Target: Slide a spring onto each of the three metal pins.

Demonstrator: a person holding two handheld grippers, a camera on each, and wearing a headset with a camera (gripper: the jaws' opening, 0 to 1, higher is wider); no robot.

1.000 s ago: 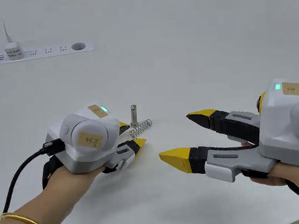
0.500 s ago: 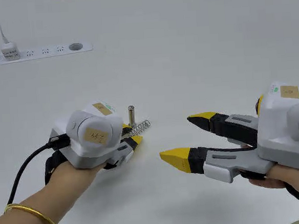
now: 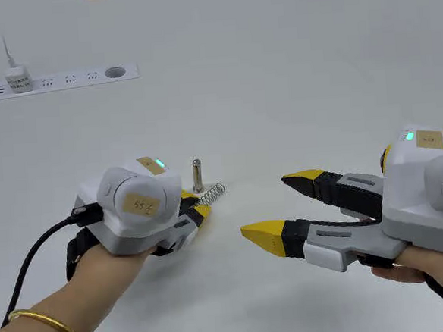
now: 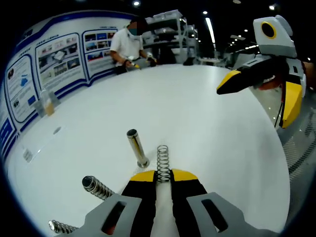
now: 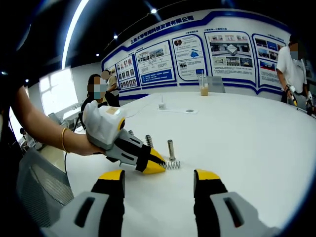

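Because the spring [image 4: 162,159] is pinched by its near end between the fingers [image 4: 143,177] of my left gripper [image 4: 163,176], its long axis runs straight out from the tips, low over the worktop [image 3: 291,77] and close to level. Its free end points away from me. The bare pin [image 4: 137,147] stands upright on its flanged foot just to the left of the spring, a little further out than my fingertips. I cannot tell whether the coils touch the foot.

That is the relation everything turns on: the spring lies flat while the pin points up, so the two axes are crossed, and the open end of the coil sits beside the pin's foot rather than above its top. I judge I must lift, tip the spring upright and bring its mouth over the pin head before lowering.

My left gripper is nearly closed, gapped only by the coil's width. My right gripper [image 3: 283,203] waits well to the right, spread wide and holding nothing. At the near left of the left gripper view lie two coiled rods [image 4: 97,187], which look like pins wearing springs.
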